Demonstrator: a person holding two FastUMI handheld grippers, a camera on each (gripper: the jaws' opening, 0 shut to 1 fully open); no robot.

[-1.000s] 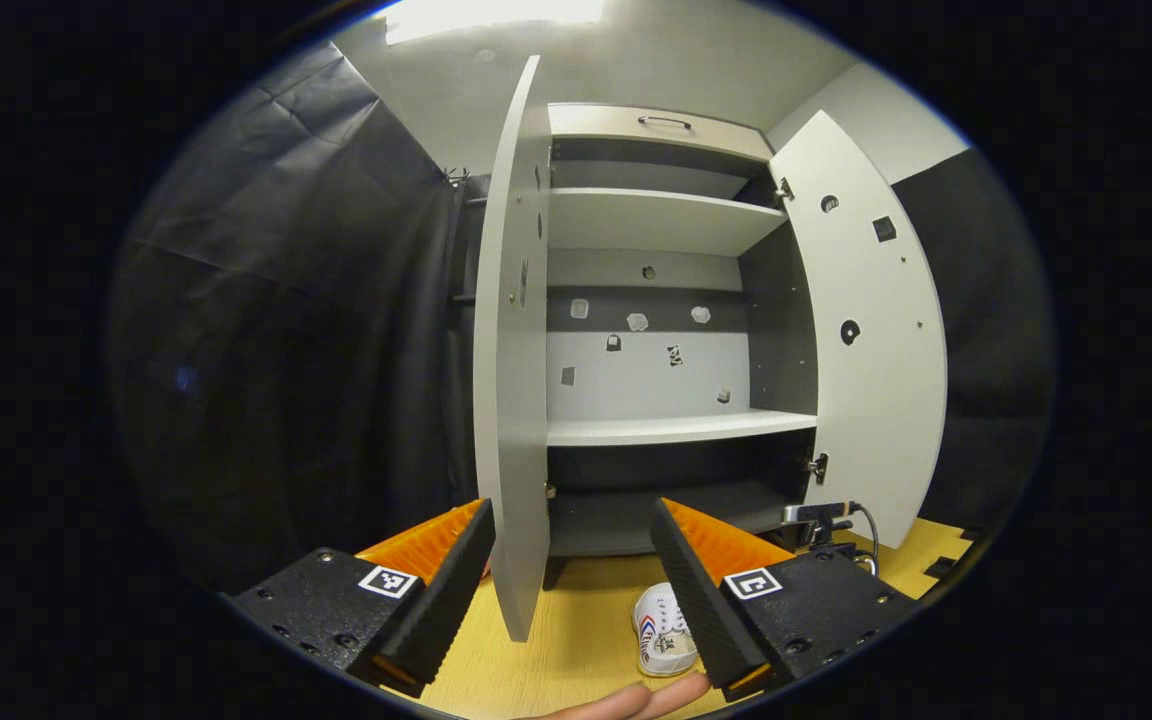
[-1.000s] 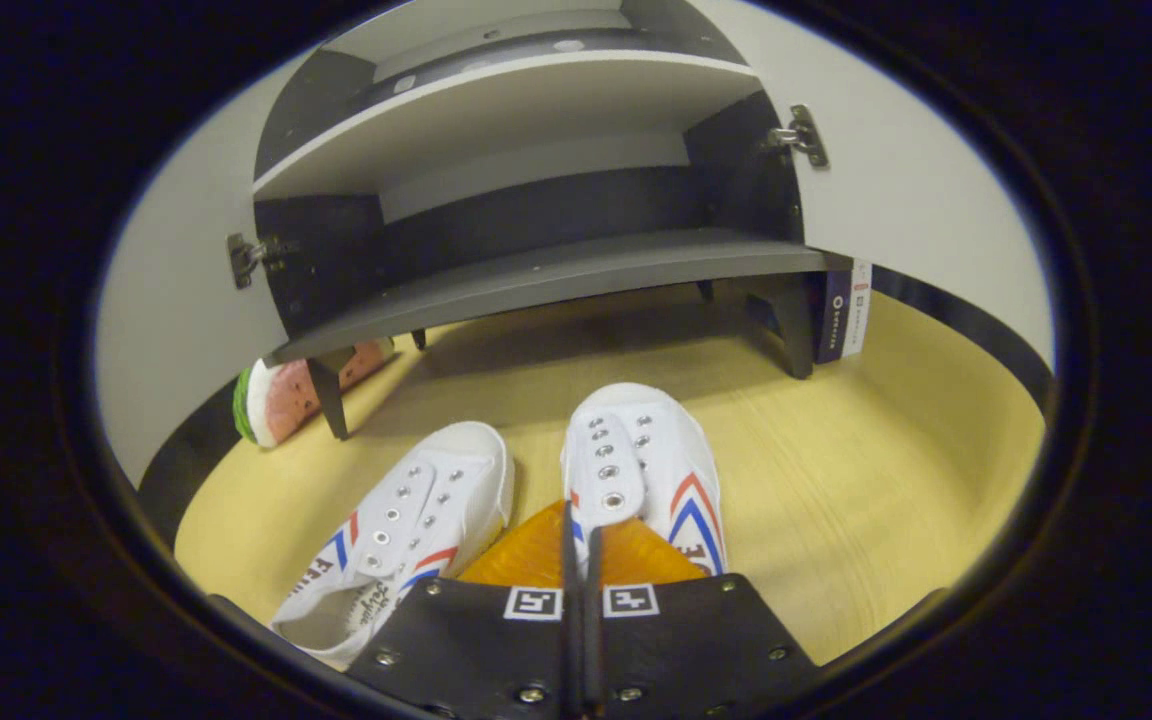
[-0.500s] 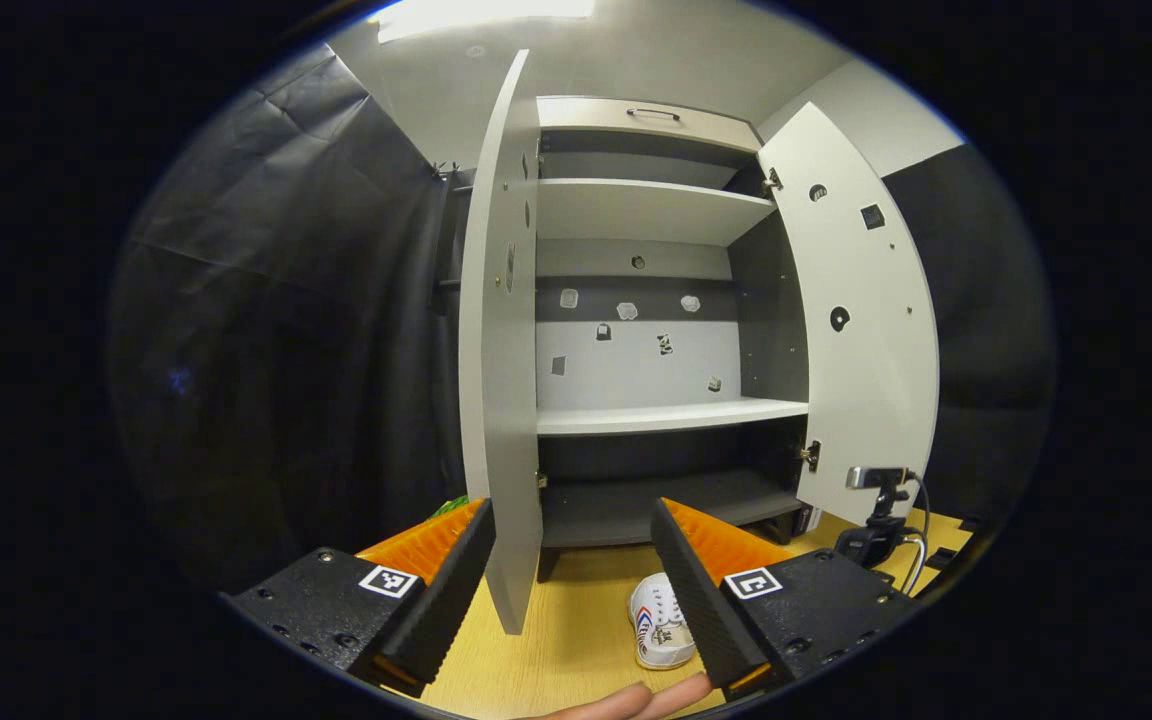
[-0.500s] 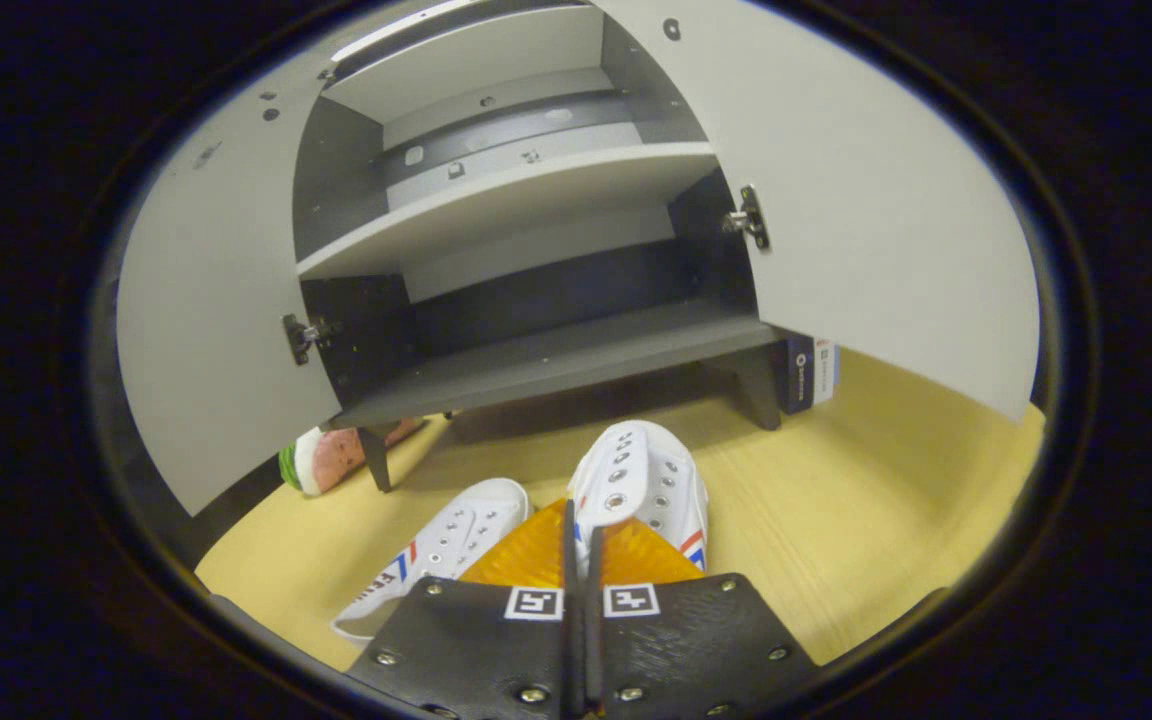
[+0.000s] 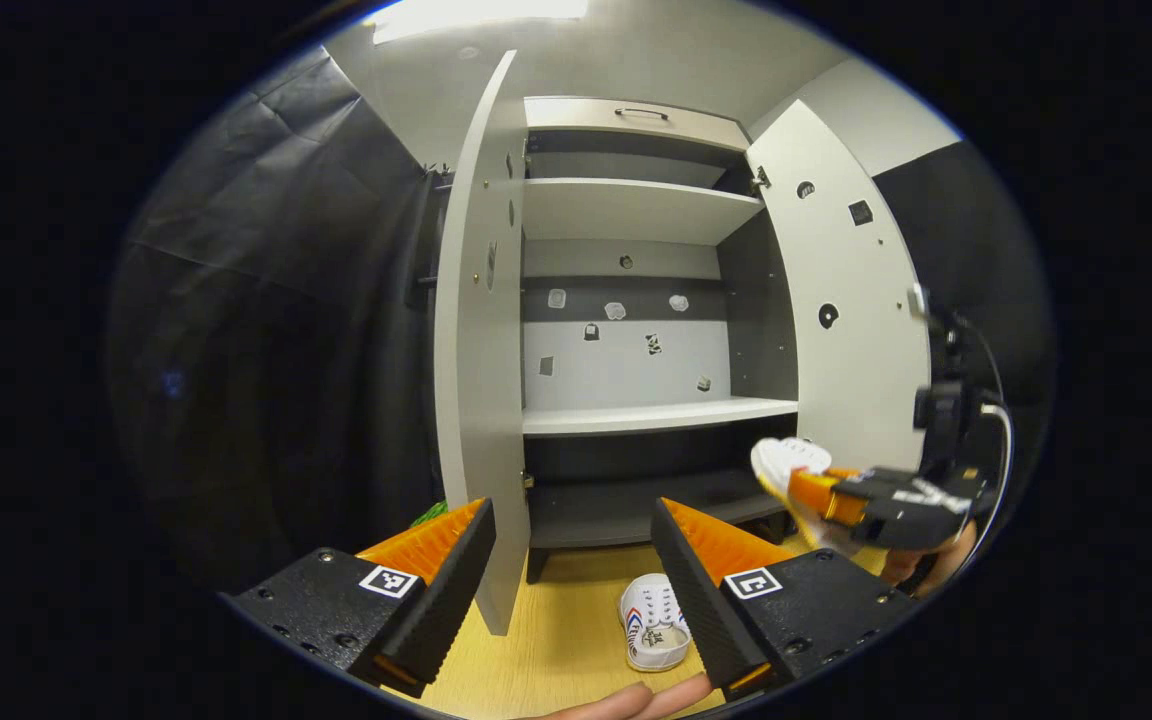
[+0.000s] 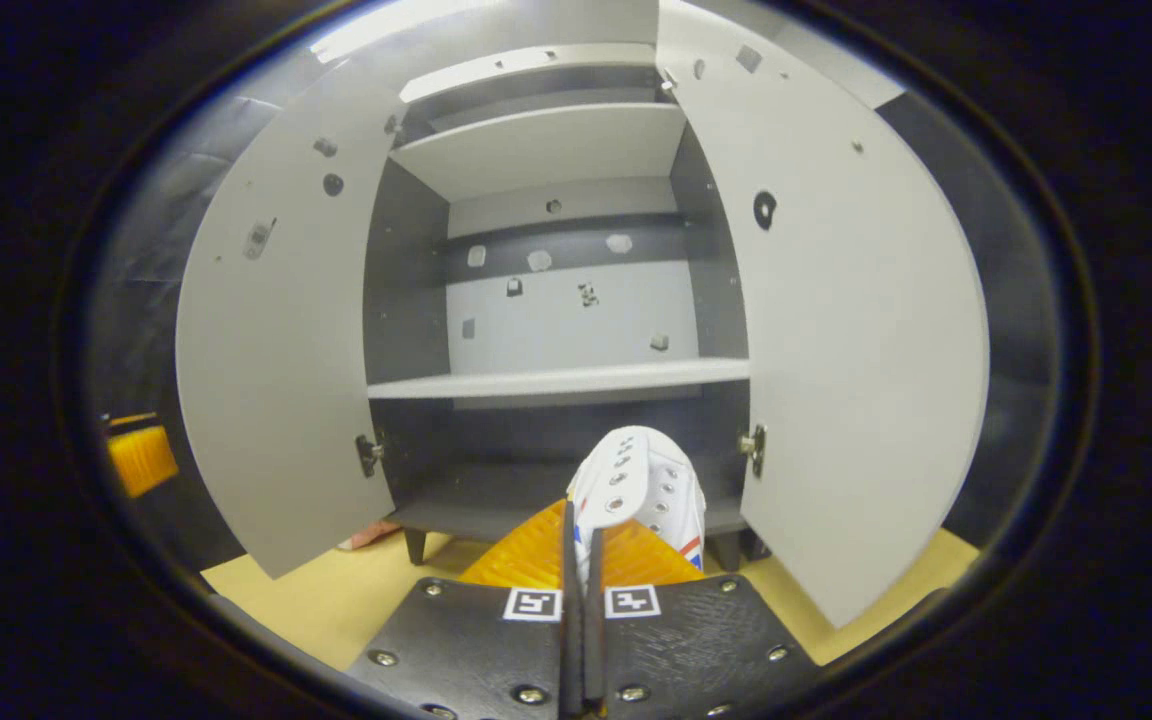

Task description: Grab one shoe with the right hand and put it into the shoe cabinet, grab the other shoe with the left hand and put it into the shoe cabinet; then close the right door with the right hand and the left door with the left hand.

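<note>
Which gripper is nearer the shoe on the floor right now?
Left. The left gripper hangs open just above the shoe on the floor; the right gripper is raised off to the side, holding the other shoe.

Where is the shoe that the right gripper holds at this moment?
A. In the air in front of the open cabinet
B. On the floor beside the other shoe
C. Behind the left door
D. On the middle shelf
A: the right gripper is shut on the shoe, lifted before the open cabinet; the other shoe lies on the floor.
</note>
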